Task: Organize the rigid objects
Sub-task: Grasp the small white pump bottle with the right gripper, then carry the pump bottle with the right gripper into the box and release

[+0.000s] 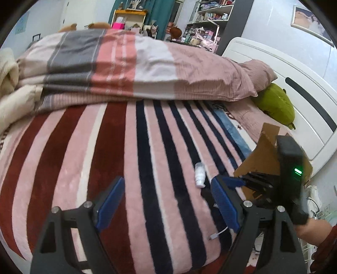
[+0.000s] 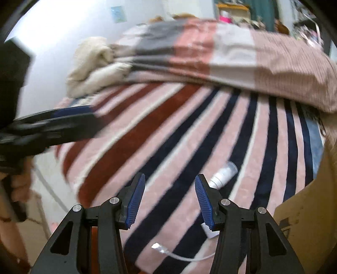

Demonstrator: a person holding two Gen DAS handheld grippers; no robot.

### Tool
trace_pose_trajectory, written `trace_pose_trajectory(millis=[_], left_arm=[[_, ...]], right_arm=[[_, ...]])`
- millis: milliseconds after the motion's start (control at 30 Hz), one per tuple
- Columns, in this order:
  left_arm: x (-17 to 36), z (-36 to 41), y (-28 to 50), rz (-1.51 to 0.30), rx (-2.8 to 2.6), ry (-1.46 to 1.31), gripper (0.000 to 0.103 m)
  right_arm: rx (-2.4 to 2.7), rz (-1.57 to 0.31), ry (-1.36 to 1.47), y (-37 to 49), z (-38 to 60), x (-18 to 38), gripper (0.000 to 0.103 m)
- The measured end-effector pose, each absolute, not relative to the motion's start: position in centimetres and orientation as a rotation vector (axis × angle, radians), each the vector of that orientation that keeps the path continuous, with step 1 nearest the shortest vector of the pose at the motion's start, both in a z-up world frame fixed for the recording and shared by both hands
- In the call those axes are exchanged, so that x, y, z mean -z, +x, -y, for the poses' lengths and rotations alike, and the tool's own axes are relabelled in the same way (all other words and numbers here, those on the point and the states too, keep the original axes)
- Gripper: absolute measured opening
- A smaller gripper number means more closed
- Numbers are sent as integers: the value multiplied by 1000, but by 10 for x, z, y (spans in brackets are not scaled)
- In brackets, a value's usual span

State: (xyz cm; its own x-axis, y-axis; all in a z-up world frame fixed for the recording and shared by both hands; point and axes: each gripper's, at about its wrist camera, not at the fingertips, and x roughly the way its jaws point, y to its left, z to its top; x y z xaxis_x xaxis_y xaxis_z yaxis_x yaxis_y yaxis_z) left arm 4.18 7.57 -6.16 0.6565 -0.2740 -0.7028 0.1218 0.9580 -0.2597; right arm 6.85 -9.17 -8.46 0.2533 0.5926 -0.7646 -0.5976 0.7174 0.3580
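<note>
Bed: I see a striped blanket (image 1: 130,151), a folded duvet (image 1: 130,63) behind it, and shelves (image 1: 208,19) beyond.
Bottle: a small white bottle (image 1: 199,175) lies near the bed's right edge, beside a cardboard box (image 1: 261,160).
Hidden: a white cable (image 2: 181,255) is partly covered.
Left gripper (image 1: 168,202): jaws wide, empty.
Right gripper (image 2: 170,200): jaws part open, empty.

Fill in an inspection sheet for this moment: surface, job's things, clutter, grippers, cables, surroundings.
Surface: striped blanket spread over a bed.
Job's things: small white bottle lying on its side on the blanket; cardboard box at the bed's edge beside it.
Clutter: folded quilt, cream blanket, green plush toy.
Grippers: left hand-held gripper open, nothing between its pads; right hand-held gripper open, empty.
Cables: white cable with a loose plug lying near the blanket's front edge.
Surroundings: white headboard, crowded shelves, teal curtain.
</note>
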Motion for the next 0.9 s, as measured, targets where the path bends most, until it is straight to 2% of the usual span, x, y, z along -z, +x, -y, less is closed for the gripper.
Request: trace_pose_trajectory(millis=[367,400,433,467,667,900], left_arm=[[87,-83,47,-872,228,-205,82],[87,-83,47,-872,228,-207,82],[87,-83,47,-872,227,-209,82],[87,-83,47,-872,227,-208,82],[80,-78,47,-865,247,-209,82],[62,-55,45,-843,344,-222,81]], right_arm=[[-596,-1150,25,118,93,166,45],[-597,-1146,23,120,92,169,42],[-597,-1124,2,120,90,168,28],[-597,-1103,-27,119,88,166,24],[-670,-1056,-70,104,85,153,22],[-873,-968,-74,66,84,89,22]])
